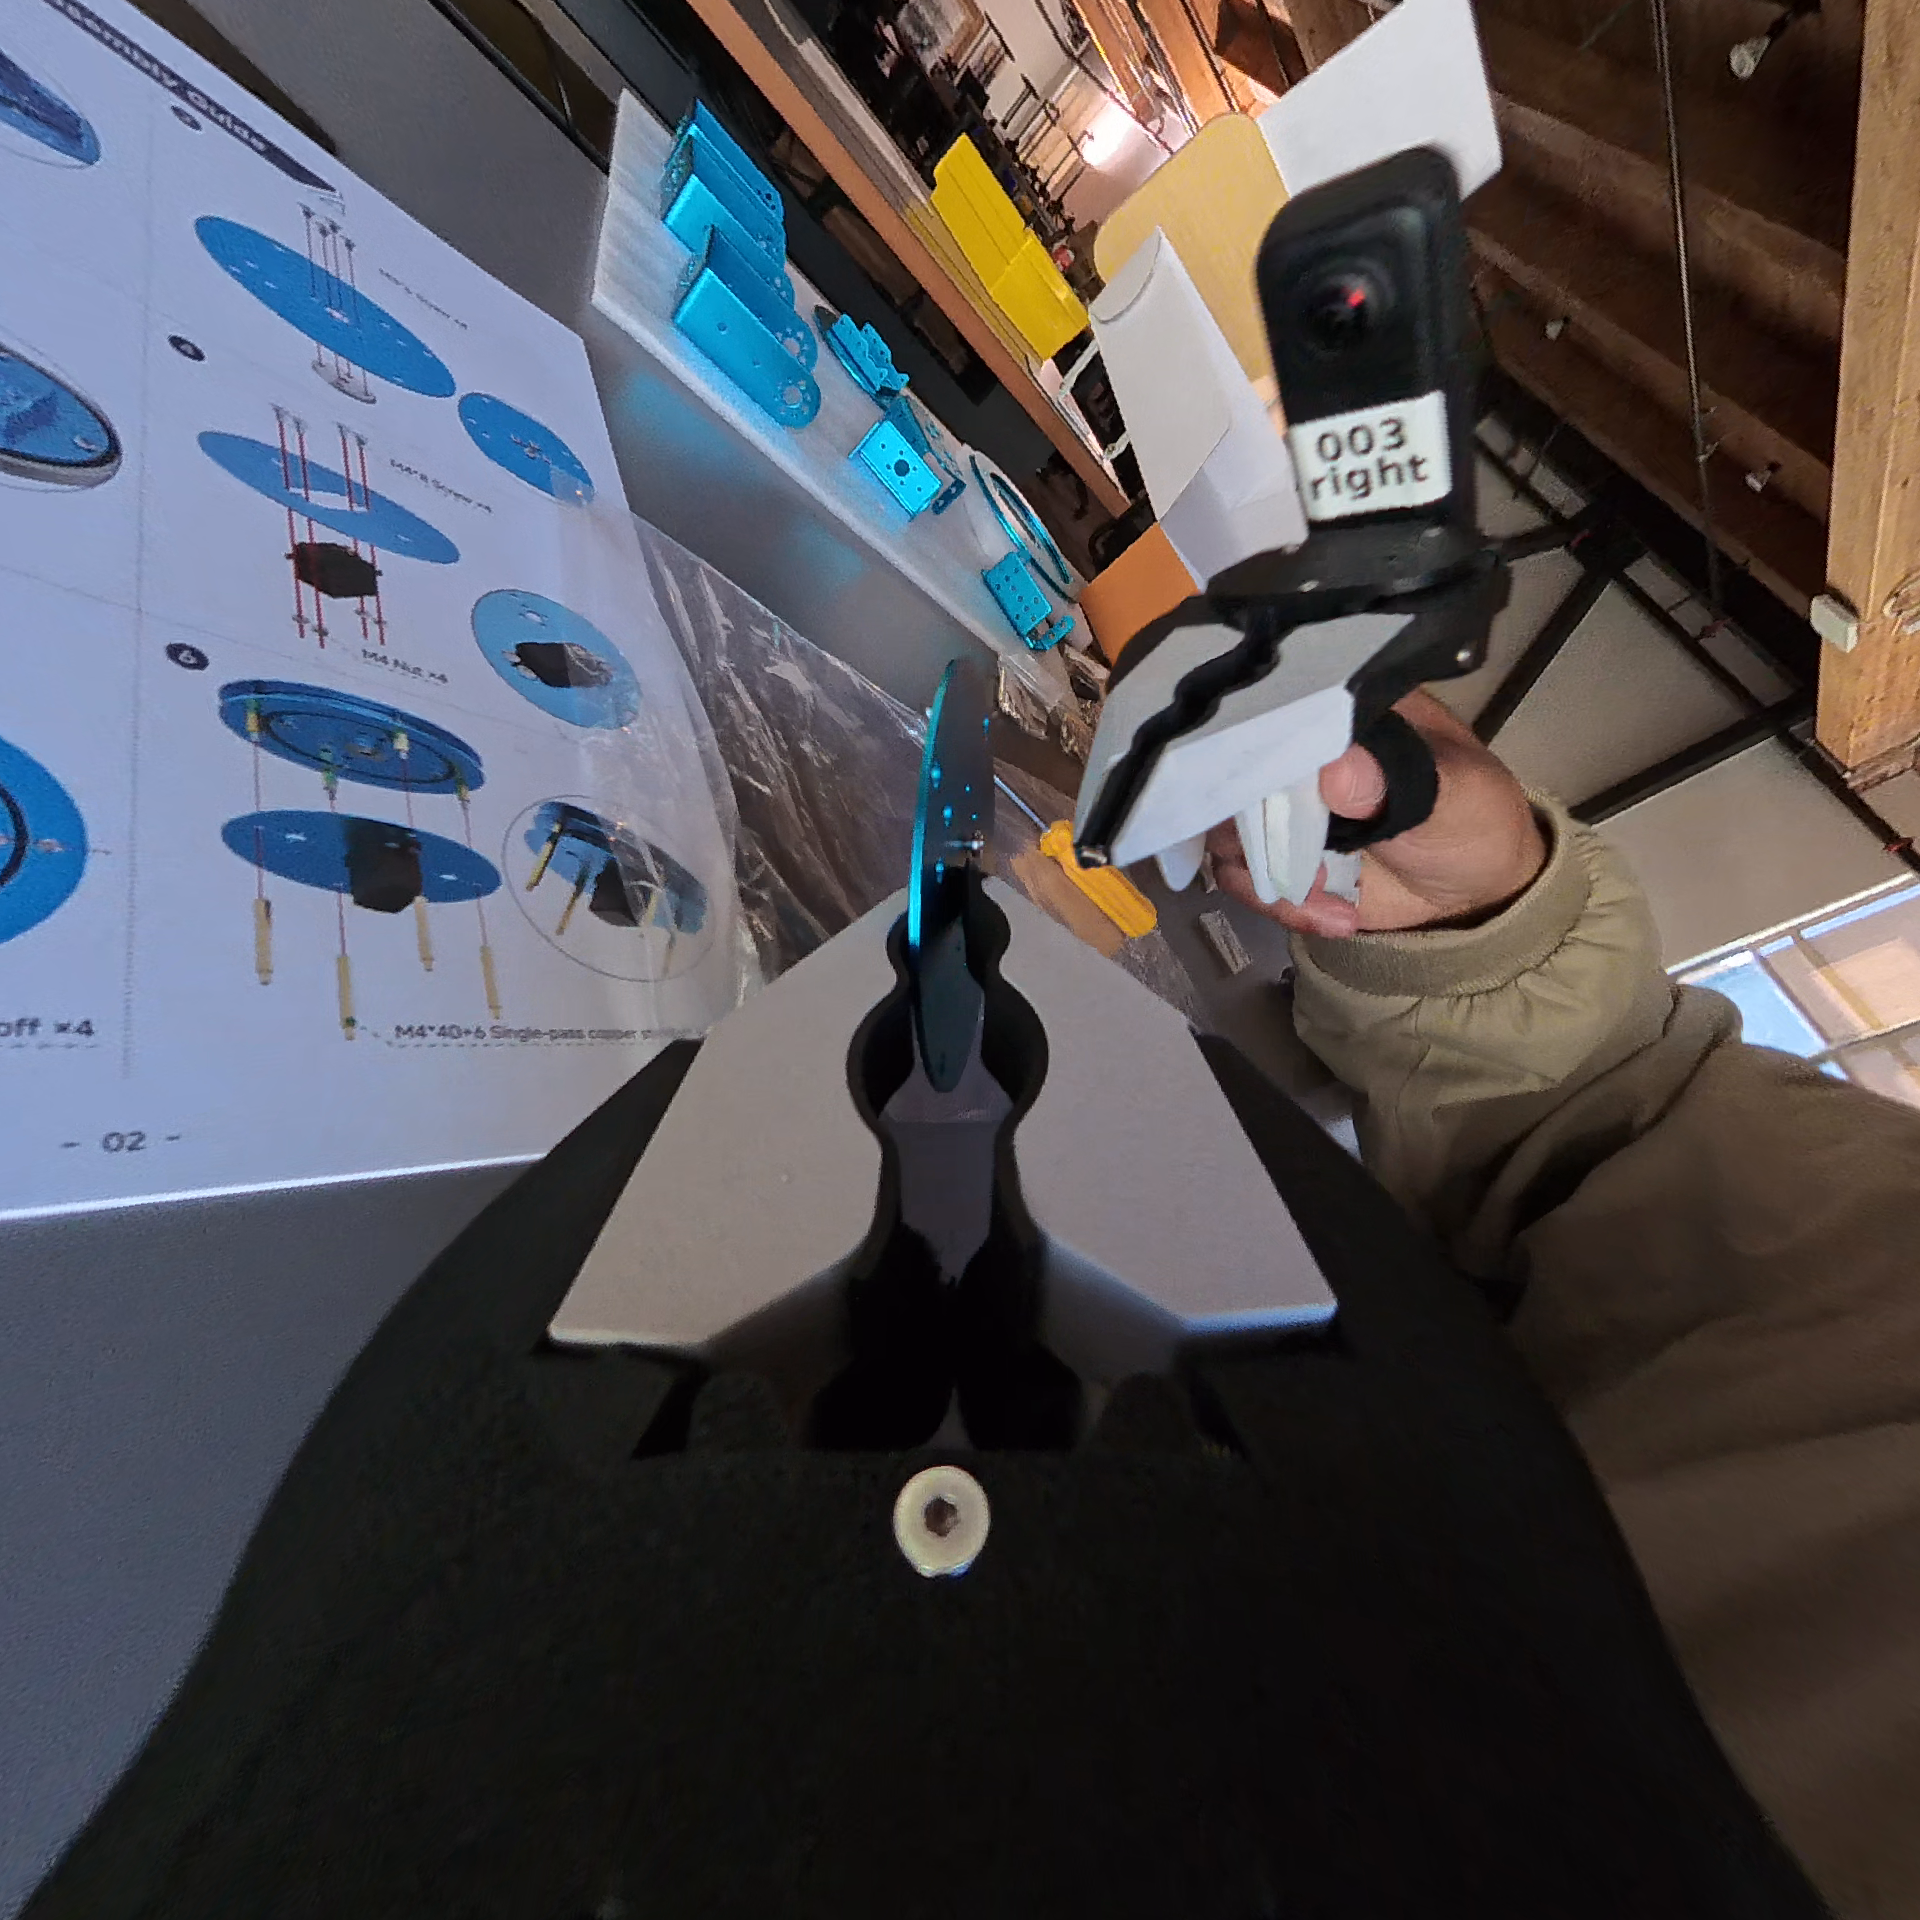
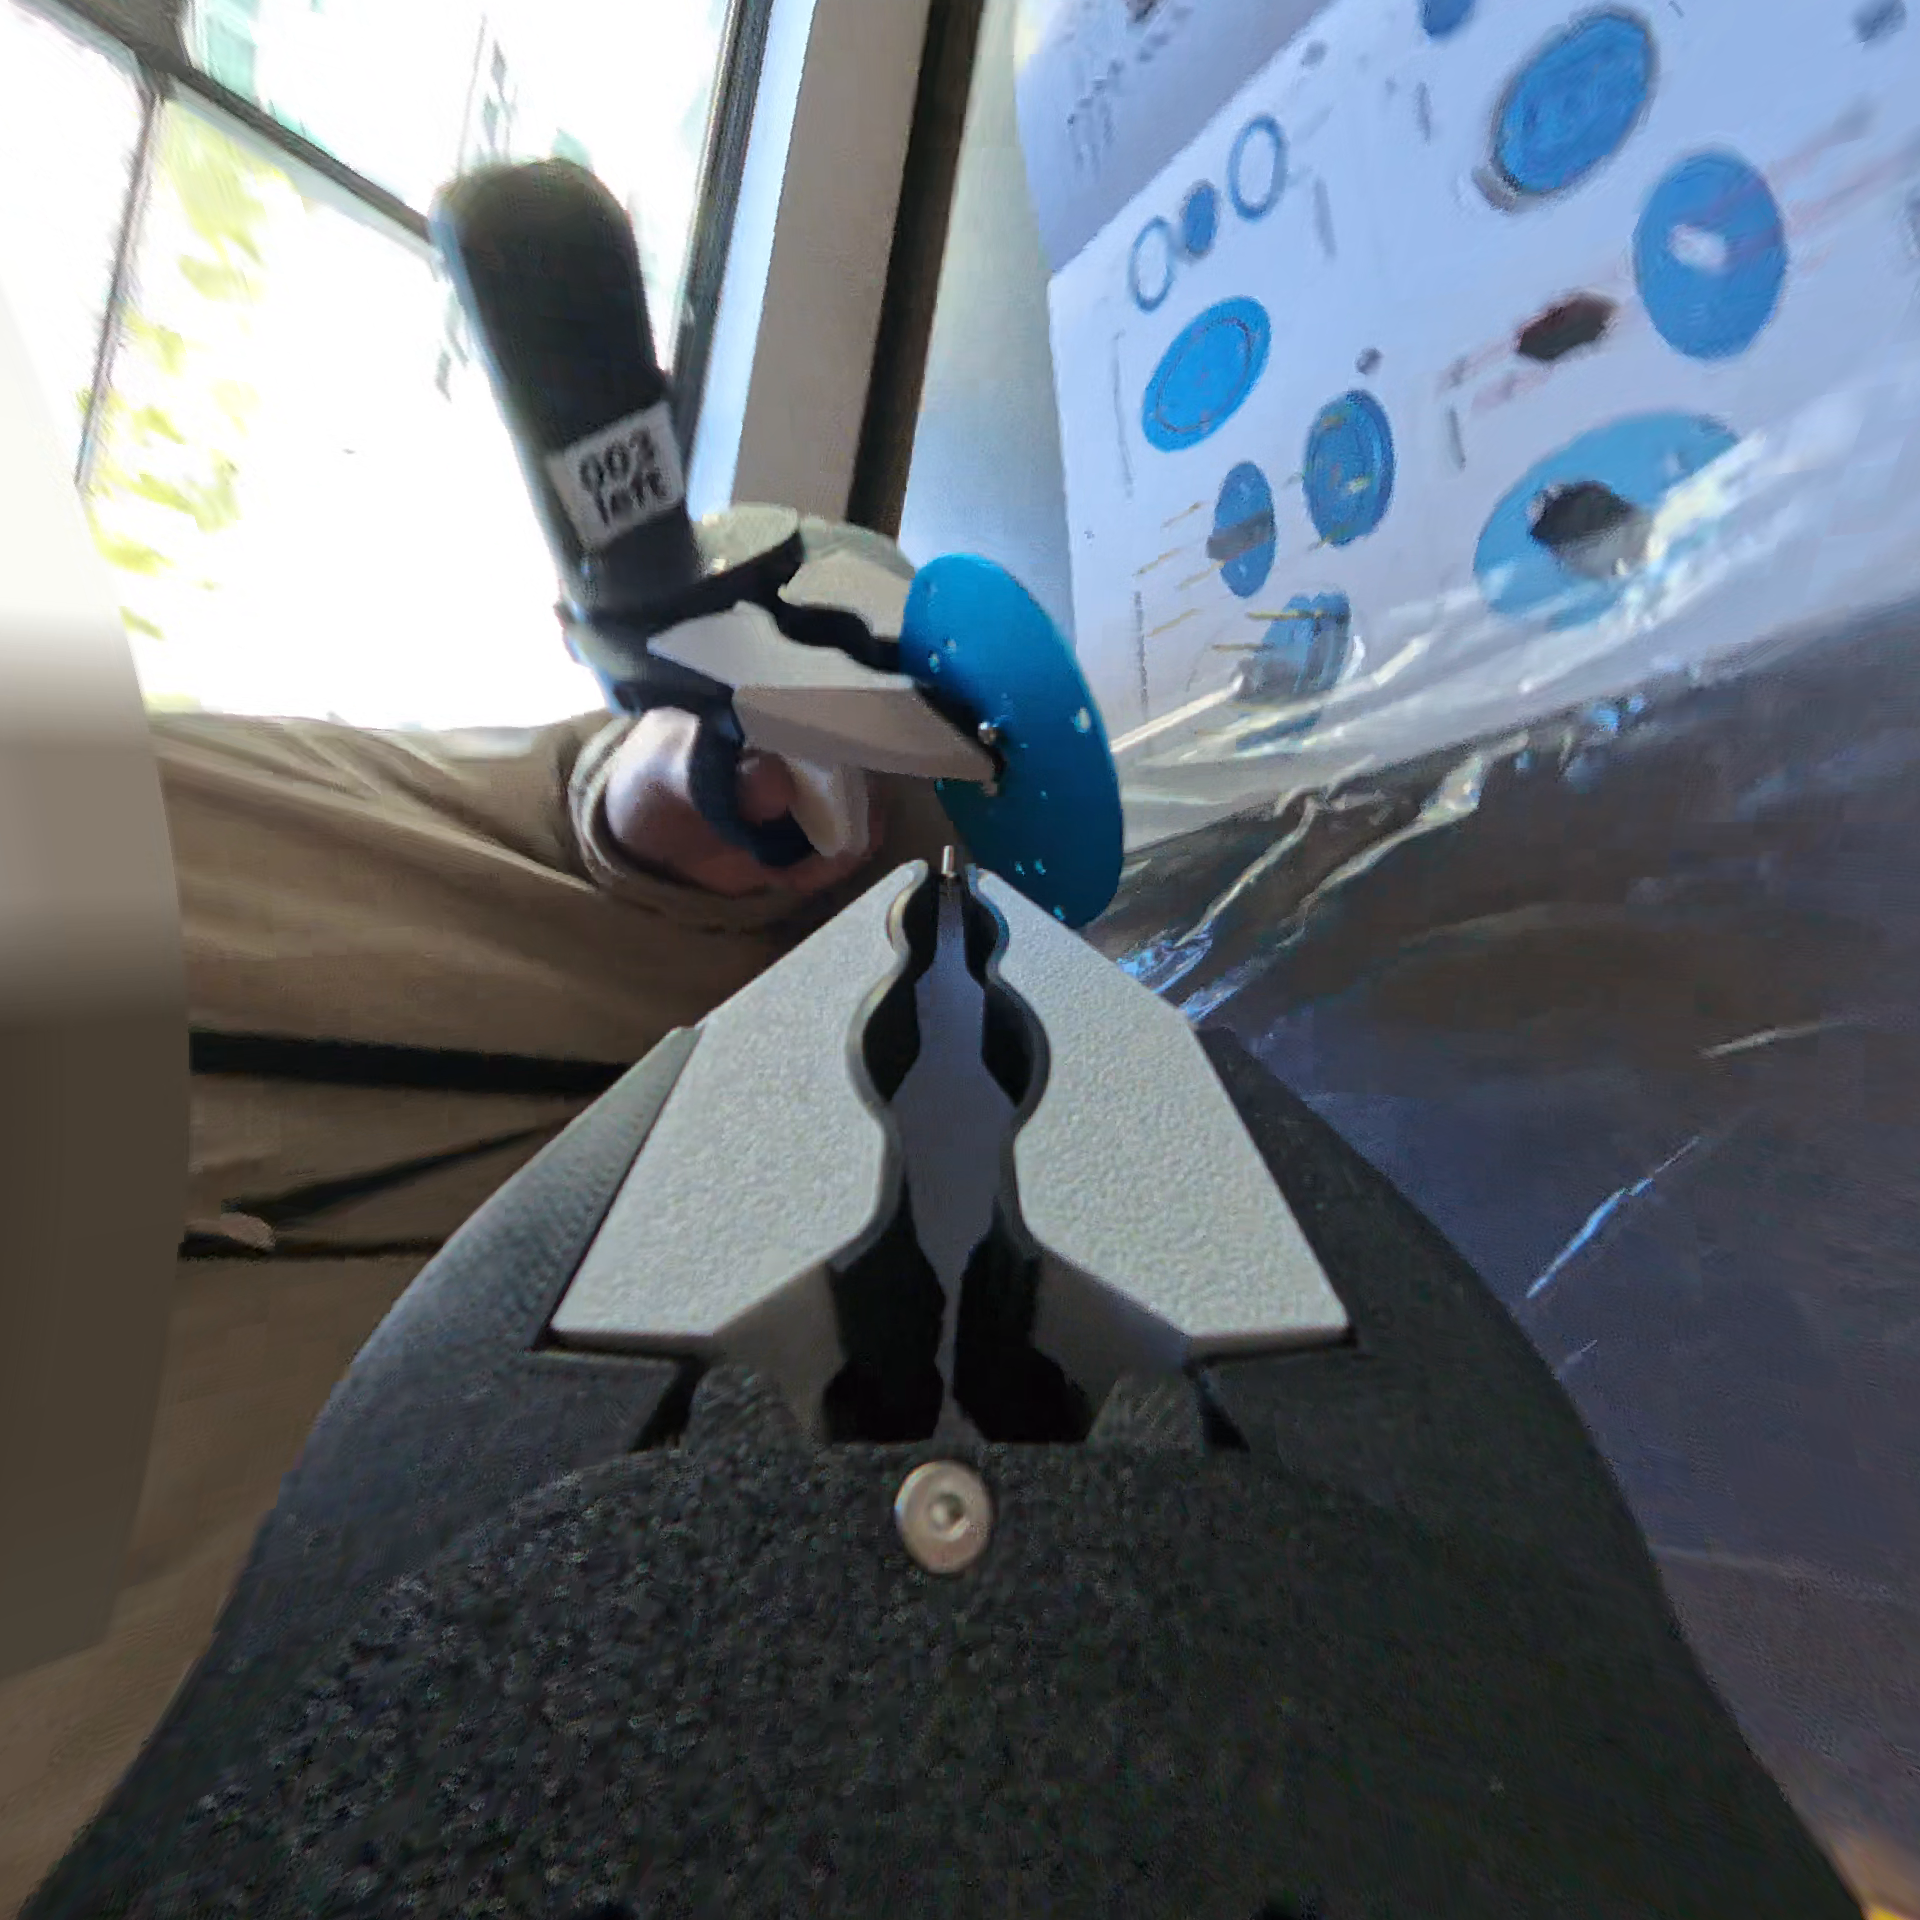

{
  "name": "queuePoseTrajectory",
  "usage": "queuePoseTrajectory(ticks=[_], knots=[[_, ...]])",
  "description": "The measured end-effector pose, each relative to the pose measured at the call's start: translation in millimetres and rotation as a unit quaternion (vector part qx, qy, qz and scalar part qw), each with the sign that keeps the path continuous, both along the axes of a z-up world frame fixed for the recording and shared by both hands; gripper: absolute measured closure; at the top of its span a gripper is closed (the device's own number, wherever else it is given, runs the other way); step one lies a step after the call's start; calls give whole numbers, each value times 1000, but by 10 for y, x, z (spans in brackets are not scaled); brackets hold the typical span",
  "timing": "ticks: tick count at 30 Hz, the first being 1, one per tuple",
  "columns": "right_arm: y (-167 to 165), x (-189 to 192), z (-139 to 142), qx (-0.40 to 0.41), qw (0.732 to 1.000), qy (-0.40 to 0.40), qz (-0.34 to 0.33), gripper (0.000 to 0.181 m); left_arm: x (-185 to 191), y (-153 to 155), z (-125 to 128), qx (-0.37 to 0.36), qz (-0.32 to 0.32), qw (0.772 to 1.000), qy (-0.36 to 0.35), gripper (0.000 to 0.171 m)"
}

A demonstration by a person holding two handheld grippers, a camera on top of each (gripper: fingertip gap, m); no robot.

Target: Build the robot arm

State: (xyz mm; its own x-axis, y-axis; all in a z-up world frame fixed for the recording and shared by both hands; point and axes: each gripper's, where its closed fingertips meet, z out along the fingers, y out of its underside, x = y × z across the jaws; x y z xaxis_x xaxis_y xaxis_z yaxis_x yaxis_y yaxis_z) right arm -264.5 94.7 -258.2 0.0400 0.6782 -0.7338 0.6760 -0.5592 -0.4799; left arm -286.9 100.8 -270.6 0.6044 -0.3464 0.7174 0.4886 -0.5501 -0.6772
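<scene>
Between the two grey fingers of the left gripper point(image 1: 948, 914), at 12 o'clock in the left wrist view, sits a flat round blue metal disc point(image 1: 948, 800), pinched by its lower rim. Disc stands edge-on to that camera, thin edge running 12 to 6; its face with small holes turns toward 3 o'clock, as the right wrist view shows point(image 2: 1013, 738).

Right gripper point(image 2: 943, 883) is nearly closed on a small silver screw point(image 2: 945, 858) at its fingertips; the screw points up toward 12 o'clock, just below the disc, apart from it.

Printed white instruction sheet with blue diagrams point(image 1: 312, 582) lies at 10 o'clock. Blue metal brackets point(image 1: 748, 301) on a white board sit at 12 o'clock, well apart. Orange plastic tool point(image 1: 1101, 883) lies near, at 1 o'clock. Open room lies between the grippers.
</scene>
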Motion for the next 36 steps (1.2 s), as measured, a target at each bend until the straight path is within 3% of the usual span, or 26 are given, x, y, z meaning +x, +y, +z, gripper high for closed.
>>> queuePoseTrajectory(ticks=[2, 4, 7, 9, 13, 15, 18, 19, 20, 21, 30, 36], knots=[[68, -20, -21, -71, 997, -22, -26, 179, 4, 54, 12, -11, 10, 999, -28, 167], [157, -18, -3, -70, 997, -37, -28, 178, 45, 114, 21, -23, 9, 998, -62, 167], [339, 59, 2, 101, 991, -84, 21, 178, 156, 213, 22, -53, -15, 992, -117, 167], [475, 127, 2, 282, 948, -111, 93, 178, 224, 290, 35, -72, -34, 987, -141, 167], [518, 245, -72, 518, 809, -135, 242, 178, 288, 416, 21, -102, -52, 982, -152, 167], [574, 302, -135, 633, 692, -141, 316, 178, 304, 452, -23, -110, -51, 982, -147, 167], [739, 252, -97, 790, 464, -137, 376, 178, 341, 474, -107, -122, -47, 981, -142, 167], [742, 228, -103, 816, 403, -132, 392, 178, 359, 471, -121, -125, -49, 980, -145, 167], [739, 204, -117, 834, 359, -126, 400, 178, 375, 468, -130, -129, -52, 979, -151, 167], [733, 204, -160, 839, 334, -122, 411, 178, 382, 467, -139, -133, -53, 977, -158, 167], [661, 133, -201, 858, 252, -101, 437, 178, 367, 477, -155, -143, -53, 974, -171, 167], [586, 131, -233, 848, 255, -108, 452, 178, 373, 475, -158, -139, -51, 975, -163, 167]])
